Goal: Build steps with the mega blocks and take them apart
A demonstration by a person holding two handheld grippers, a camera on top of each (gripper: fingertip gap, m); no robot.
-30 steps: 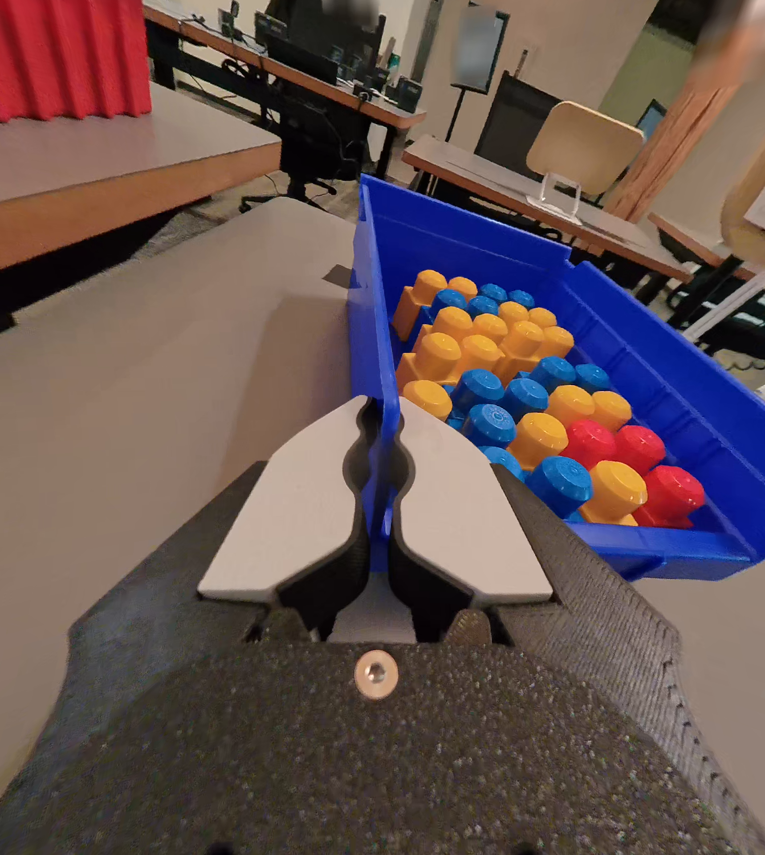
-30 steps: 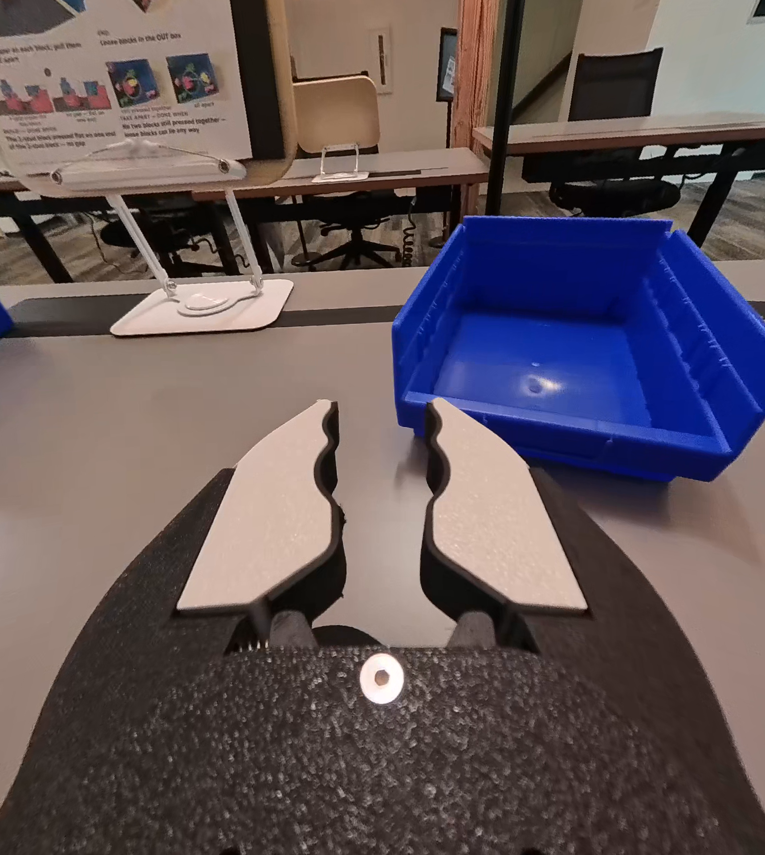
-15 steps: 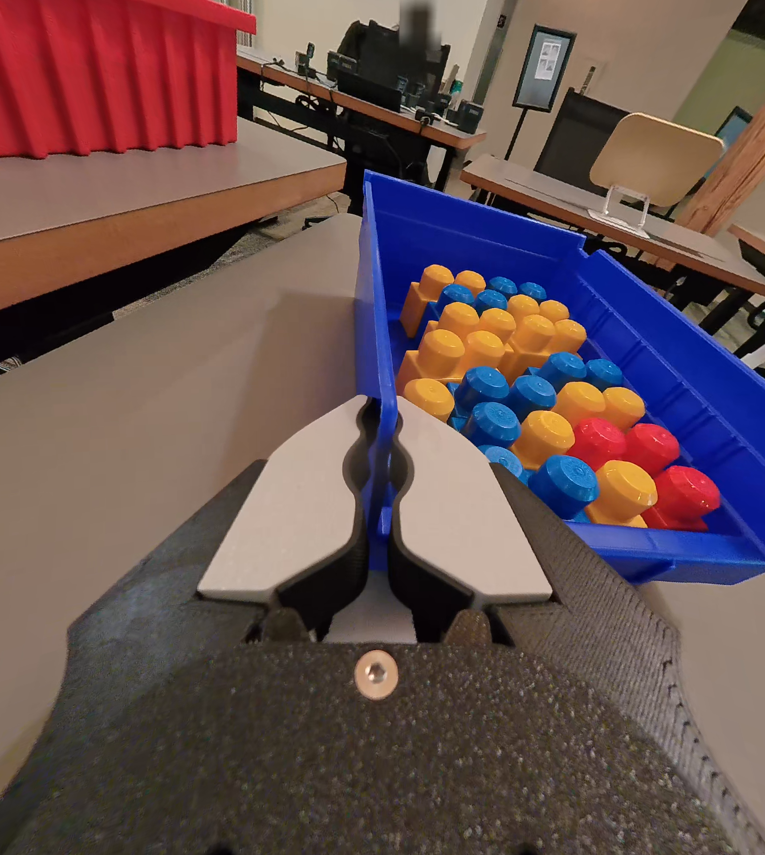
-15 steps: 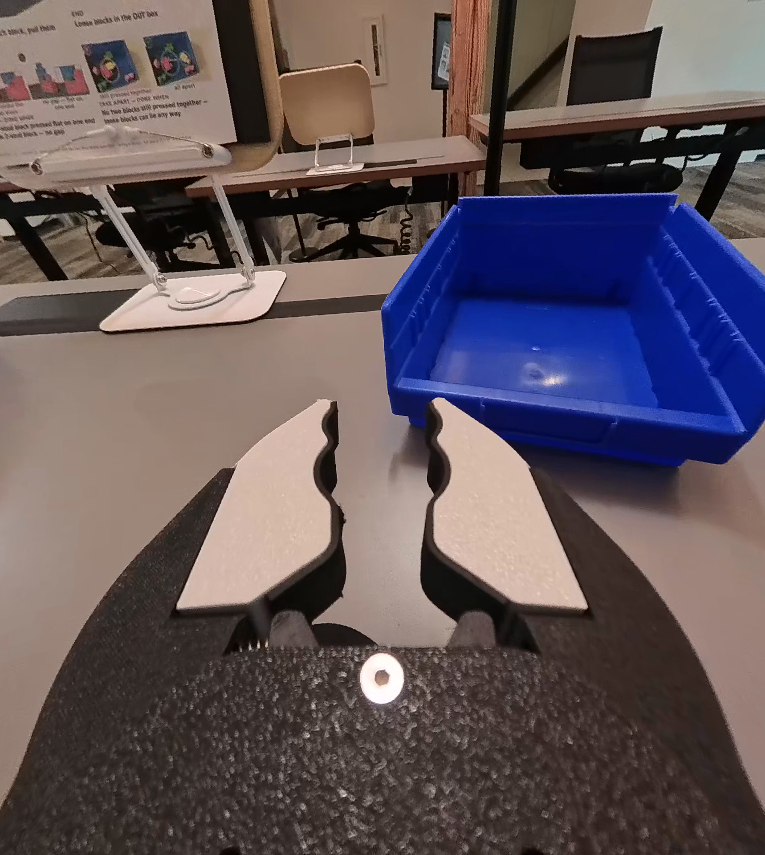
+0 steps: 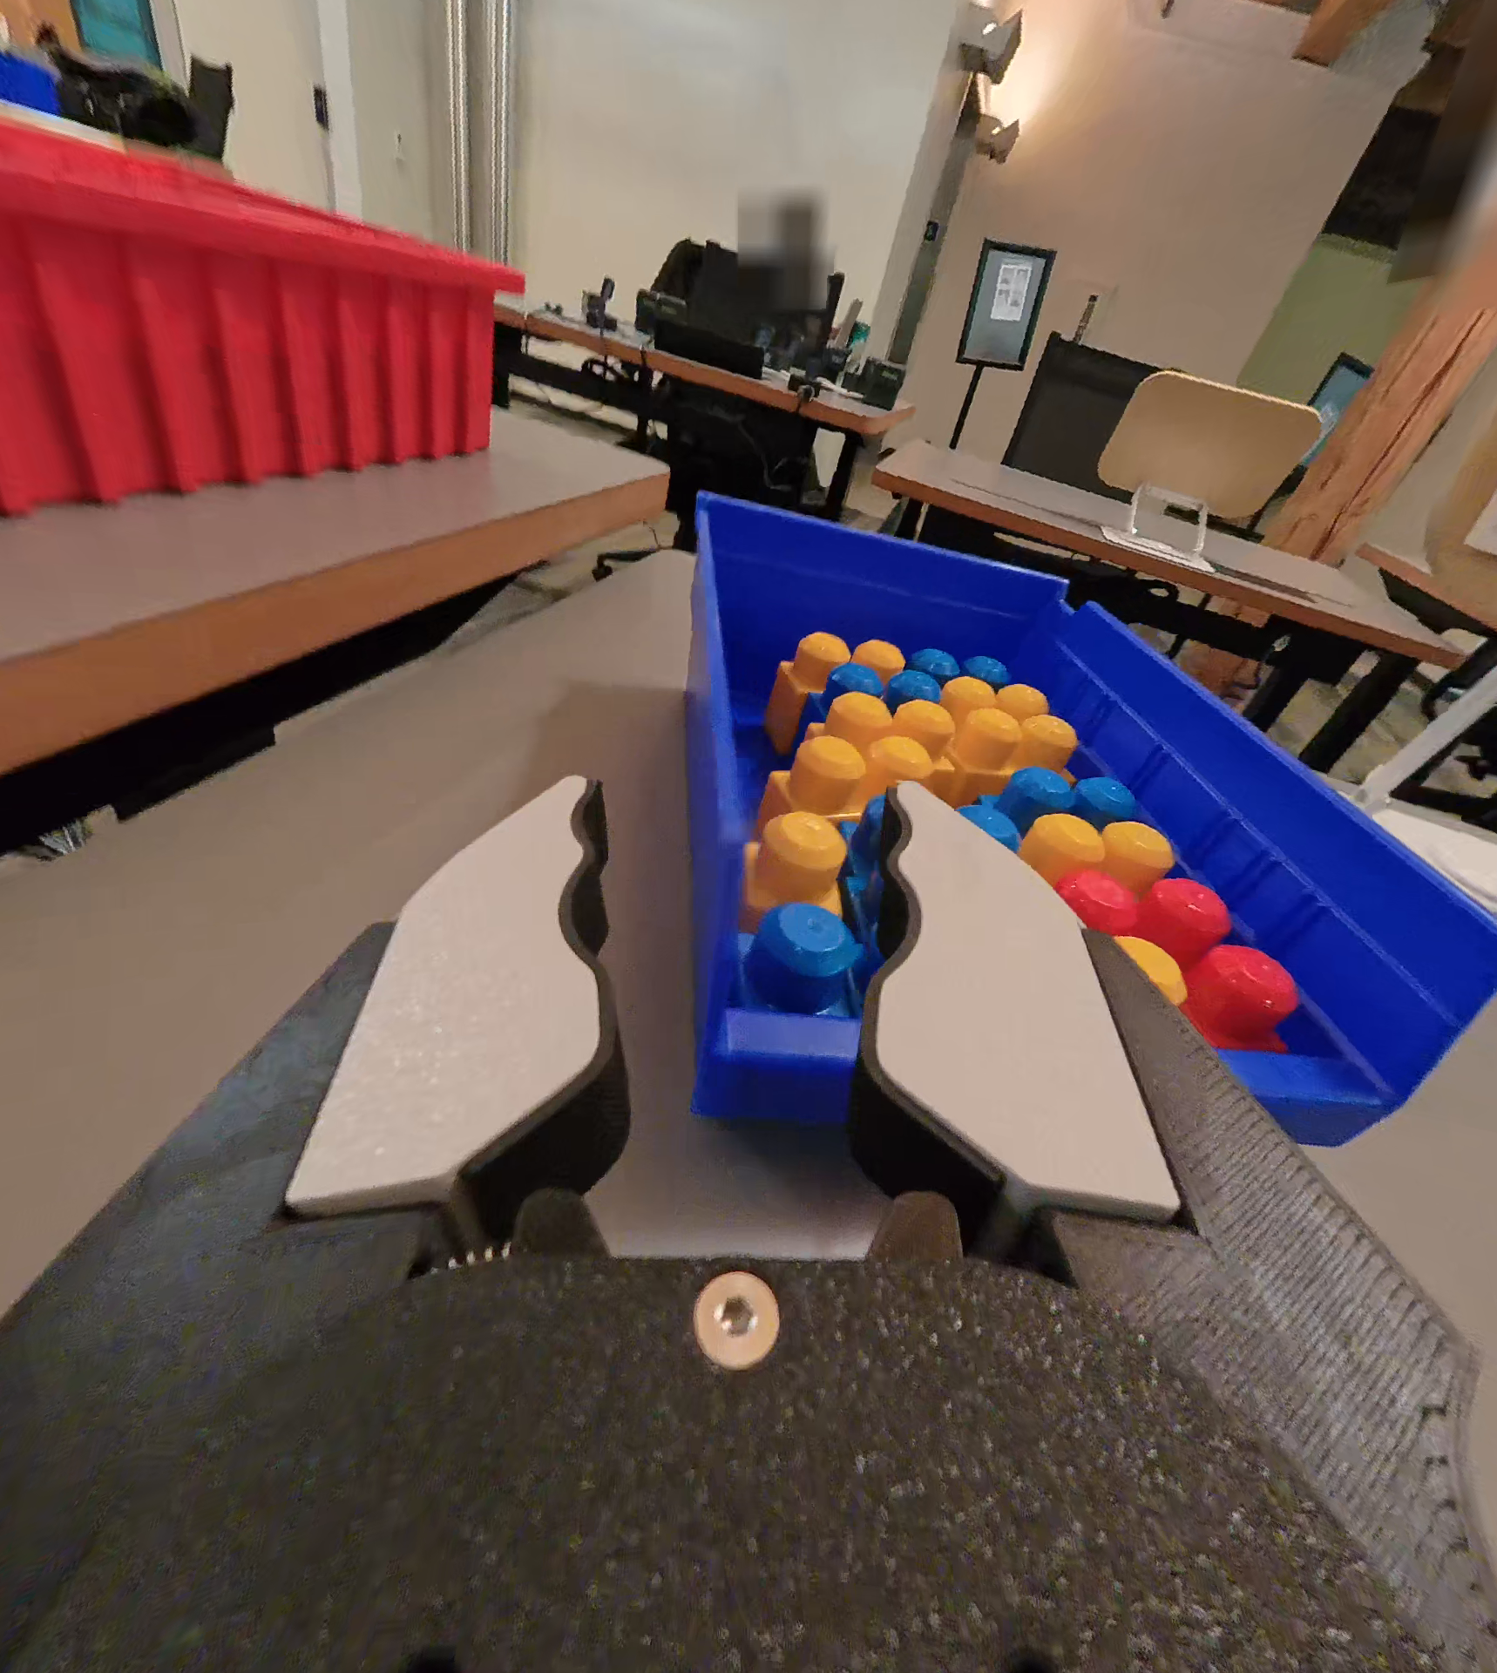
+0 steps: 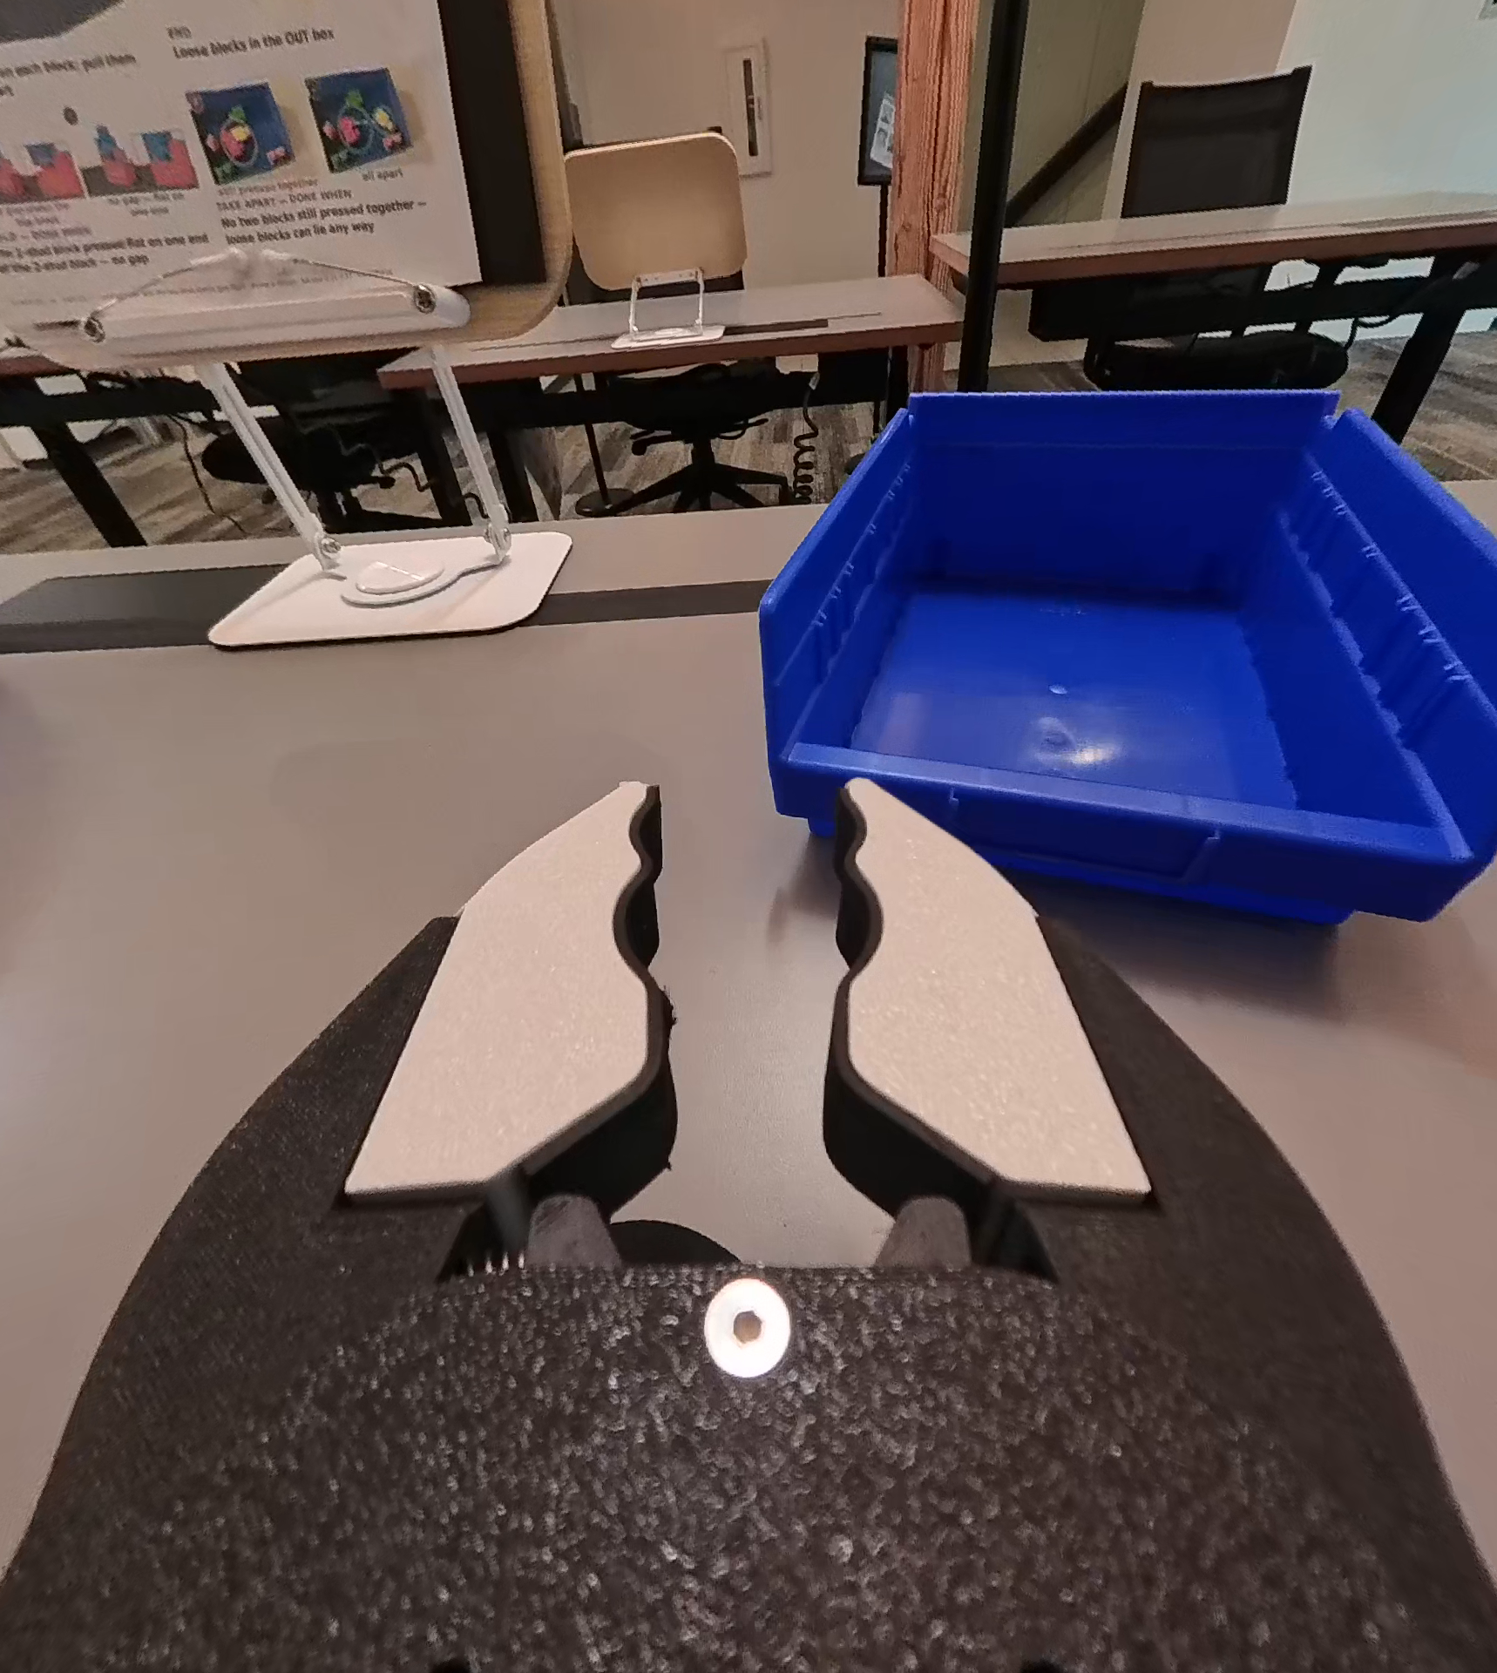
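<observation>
Left wrist view: left gripper (image 5: 740, 815) spread wide, holding nothing, its fingers straddling the near left wall of the long blue plastic bin (image 5: 1324, 869). The bin sits on the grey table (image 5: 184, 951) and is packed with orange, blue and red plastic mega blocks (image 5: 935, 760), studs mostly up. A ribbed red crate (image 5: 184, 380) sits on a neighbouring table.

Right wrist view: right gripper (image 6: 749, 797) spread, empty, low over the table, an empty square blue plastic bin (image 6: 1397, 588) just ahead and right. White stand (image 6: 401, 588) farther back.

Judgement: building not begun; no block is out yet. Next move calls for shifting the left gripper inward over one block and closing on it.
</observation>
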